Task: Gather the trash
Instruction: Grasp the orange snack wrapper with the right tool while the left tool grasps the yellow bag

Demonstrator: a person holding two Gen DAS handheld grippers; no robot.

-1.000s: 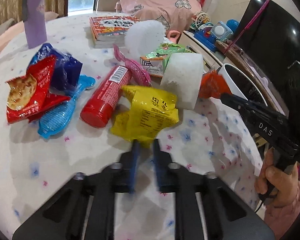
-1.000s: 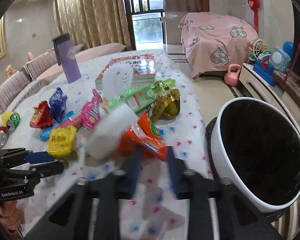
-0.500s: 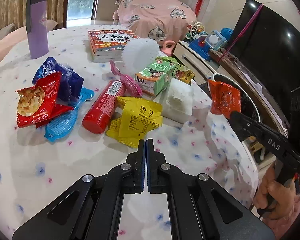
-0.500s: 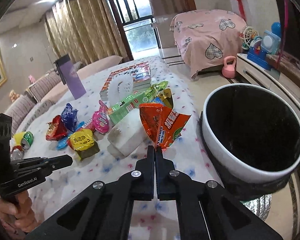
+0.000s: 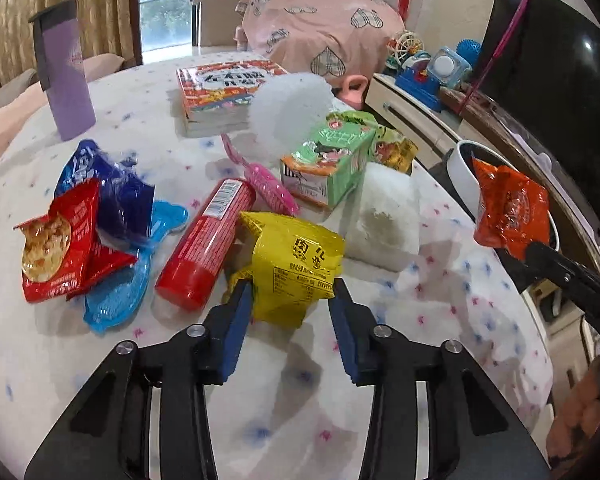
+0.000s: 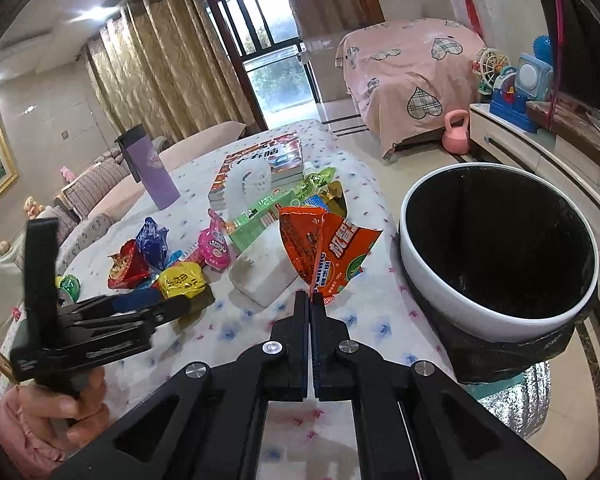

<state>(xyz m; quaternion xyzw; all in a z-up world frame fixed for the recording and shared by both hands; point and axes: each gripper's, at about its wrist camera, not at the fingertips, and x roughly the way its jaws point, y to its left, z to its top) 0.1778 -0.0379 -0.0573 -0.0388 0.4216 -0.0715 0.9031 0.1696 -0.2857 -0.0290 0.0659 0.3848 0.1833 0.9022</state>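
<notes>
My right gripper (image 6: 310,300) is shut on an orange snack wrapper (image 6: 324,248) and holds it above the table edge, left of the white bin with a black liner (image 6: 496,316). The wrapper also shows in the left wrist view (image 5: 510,212). My left gripper (image 5: 292,300) is open, with its jaws on either side of the near end of a yellow packet (image 5: 296,260) that lies on the tablecloth. The yellow packet also shows in the right wrist view (image 6: 182,280).
On the table lie a red tube (image 5: 208,244), red and blue snack bags (image 5: 72,236), a blue plastic tray (image 5: 124,276), a pink packet (image 5: 272,188), a green carton (image 5: 328,164), white foam blocks (image 5: 384,220), a book stack (image 5: 224,92) and a purple tumbler (image 5: 64,72).
My left gripper has opened and moved forward around the yellow packet. My right gripper, shut on the orange wrapper, has lifted it and stays beside the bin.
</notes>
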